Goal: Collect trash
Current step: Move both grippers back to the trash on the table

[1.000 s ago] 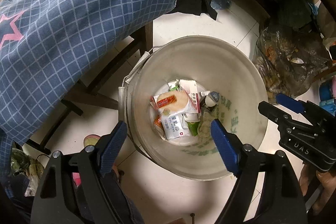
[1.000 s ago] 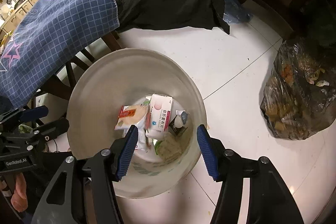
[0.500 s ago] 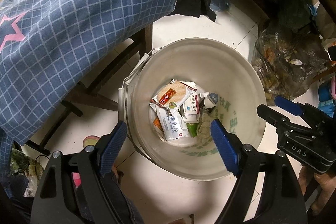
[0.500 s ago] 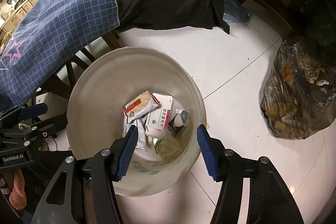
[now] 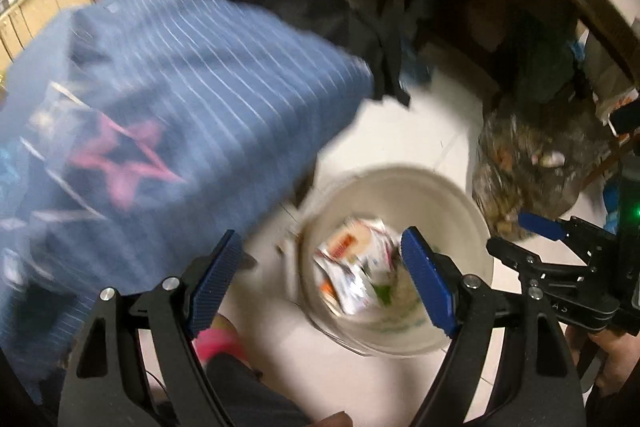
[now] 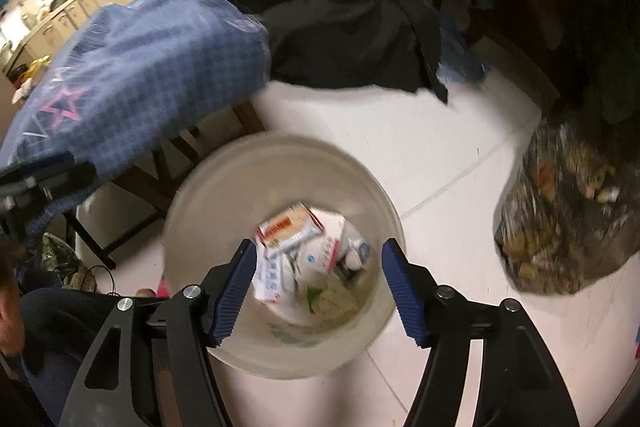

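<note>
A white bucket (image 5: pixel 448 195) (image 6: pixel 224 179) stands on the tiled floor and holds trash: a red and white snack wrapper (image 5: pixel 344 243) (image 6: pixel 286 227), a white medicine box (image 6: pixel 324 251) and other packets. My left gripper (image 5: pixel 322 287) is open and empty, raised above and left of the bucket. My right gripper (image 6: pixel 318 291) is open and empty, above the bucket's near side; it also shows at the right of the left wrist view (image 5: pixel 532 239). Both views are motion blurred.
A blue checked cloth with a pink star (image 5: pixel 152 131) (image 6: pixel 132 75) hangs over a wooden chair left of the bucket. A black garment (image 6: pixel 352 31) lies behind. A full clear trash bag (image 5: pixel 532 167) (image 6: pixel 568 219) sits on the floor to the right.
Both grippers have lifted and tilted up away from the bucket, so it now sits lower in each view. The snack wrapper has settled on top of the trash. Both stay open.
</note>
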Action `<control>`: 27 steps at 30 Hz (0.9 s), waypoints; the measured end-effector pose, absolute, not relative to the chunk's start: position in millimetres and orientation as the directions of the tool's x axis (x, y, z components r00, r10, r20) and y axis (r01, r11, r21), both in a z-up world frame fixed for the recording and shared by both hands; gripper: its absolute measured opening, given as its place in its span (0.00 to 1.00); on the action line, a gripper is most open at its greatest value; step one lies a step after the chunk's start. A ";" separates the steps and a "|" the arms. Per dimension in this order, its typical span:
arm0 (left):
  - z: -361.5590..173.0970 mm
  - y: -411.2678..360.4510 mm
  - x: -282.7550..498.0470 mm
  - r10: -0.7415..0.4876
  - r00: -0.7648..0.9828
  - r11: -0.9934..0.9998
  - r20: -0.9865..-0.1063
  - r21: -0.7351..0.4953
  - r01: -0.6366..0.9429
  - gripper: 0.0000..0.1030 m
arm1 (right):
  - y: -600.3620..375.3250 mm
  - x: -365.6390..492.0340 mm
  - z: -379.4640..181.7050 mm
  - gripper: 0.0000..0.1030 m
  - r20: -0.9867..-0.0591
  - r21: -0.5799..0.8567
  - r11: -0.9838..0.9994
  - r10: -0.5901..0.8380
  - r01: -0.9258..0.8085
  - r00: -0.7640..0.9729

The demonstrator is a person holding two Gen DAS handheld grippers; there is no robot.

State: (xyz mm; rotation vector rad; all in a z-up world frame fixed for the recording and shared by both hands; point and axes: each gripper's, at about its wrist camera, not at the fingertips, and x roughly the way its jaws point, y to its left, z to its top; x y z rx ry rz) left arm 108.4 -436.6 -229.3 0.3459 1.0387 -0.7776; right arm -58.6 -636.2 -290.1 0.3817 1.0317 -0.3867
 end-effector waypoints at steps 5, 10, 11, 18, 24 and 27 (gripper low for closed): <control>-181.1 -387.4 146.3 -0.450 0.379 0.715 -0.809 -0.072 0.695 0.76 | -601.9 -26.8 -228.8 0.71 -0.806 0.111 0.913 -0.148 0.392 0.573; -152.0 -323.2 201.0 -0.430 0.465 0.774 -0.774 -0.051 0.631 0.76 | -554.8 21.1 -173.6 0.78 -0.734 0.103 0.960 -0.102 0.259 0.671; -147.9 -307.8 213.5 -0.418 0.481 0.792 -0.770 -0.050 0.609 0.76 | -546.2 29.6 -167.9 0.79 -0.729 0.097 0.967 -0.093 0.236 0.679; -133.6 -170.7 319.3 -0.288 0.576 0.908 -0.765 -0.028 0.417 0.76 | -463.1 121.9 -132.9 0.80 -0.706 0.043 0.999 0.023 0.011 0.708; -143.9 -87.6 400.6 -0.180 0.595 0.947 -0.783 0.026 0.321 0.76 | -397.5 207.4 -124.9 0.80 -0.718 -0.011 0.984 0.117 -0.178 0.686; -146.8 -76.3 422.9 -0.206 0.591 0.930 -0.780 0.033 0.366 0.76 | -367.3 260.4 -122.0 0.80 -0.735 -0.046 0.956 0.165 -0.291 0.658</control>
